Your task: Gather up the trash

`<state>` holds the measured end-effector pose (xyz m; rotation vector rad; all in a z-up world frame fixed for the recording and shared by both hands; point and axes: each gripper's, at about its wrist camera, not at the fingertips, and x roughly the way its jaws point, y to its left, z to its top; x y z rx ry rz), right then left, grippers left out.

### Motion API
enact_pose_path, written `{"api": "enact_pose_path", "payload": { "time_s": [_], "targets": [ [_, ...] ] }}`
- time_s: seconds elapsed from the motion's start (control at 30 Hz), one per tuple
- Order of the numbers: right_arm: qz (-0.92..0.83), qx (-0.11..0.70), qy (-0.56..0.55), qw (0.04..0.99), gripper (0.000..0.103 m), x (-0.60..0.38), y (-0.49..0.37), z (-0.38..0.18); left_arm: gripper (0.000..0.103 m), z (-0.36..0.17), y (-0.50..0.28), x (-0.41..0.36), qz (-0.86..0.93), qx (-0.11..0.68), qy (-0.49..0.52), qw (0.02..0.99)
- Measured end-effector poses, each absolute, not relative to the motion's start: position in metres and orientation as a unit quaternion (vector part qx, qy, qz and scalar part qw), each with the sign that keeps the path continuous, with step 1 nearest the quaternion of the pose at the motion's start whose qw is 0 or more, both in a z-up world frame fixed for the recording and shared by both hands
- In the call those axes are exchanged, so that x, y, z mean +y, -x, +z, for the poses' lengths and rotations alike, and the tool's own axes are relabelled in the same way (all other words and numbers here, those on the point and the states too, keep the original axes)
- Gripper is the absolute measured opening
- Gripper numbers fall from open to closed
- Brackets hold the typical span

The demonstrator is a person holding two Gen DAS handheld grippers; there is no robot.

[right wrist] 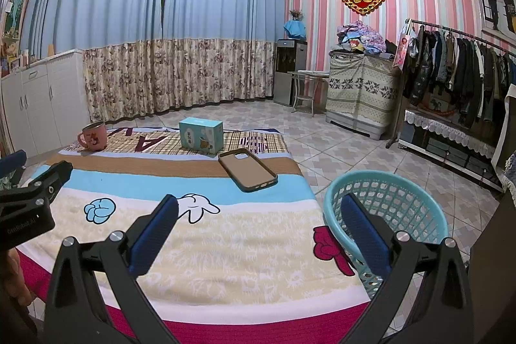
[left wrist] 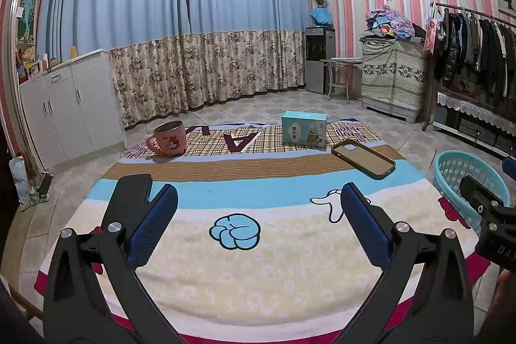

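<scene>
A cartoon-print blanket [left wrist: 245,279] is spread on the tiled floor. At its far end stand a pink mug [left wrist: 169,137] on the left and a teal carton [left wrist: 303,129] in the middle. A brown phone case [left wrist: 362,162] lies flat to the carton's right. A turquoise plastic basket [right wrist: 371,174] sits on the floor off the blanket's right edge. My left gripper [left wrist: 258,189] hovers open over the near half of the blanket, holding nothing. My right gripper [right wrist: 258,199] is open and empty too, its right finger in front of the basket.
White cabinets [left wrist: 64,105] line the left wall, with bags on the floor beside them. Floral curtains cover the back wall. A water dispenser [left wrist: 317,60], a covered chest [left wrist: 391,79] and a clothes rack [left wrist: 474,47] stand at the right.
</scene>
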<state>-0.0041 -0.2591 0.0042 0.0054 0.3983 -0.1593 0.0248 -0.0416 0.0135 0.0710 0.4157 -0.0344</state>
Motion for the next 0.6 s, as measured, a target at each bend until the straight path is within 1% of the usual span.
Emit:
{"api": "enact_pose_path", "payload": {
  "time_s": [0.6],
  "targets": [
    [-0.080, 0.198, -0.002, 0.977, 0.099, -0.2599, 0.0038, 0.0037, 0.098, 0.0179, -0.0246, -0.0389, -0.021, 0.211, -0.025, 0.977]
  ]
}}
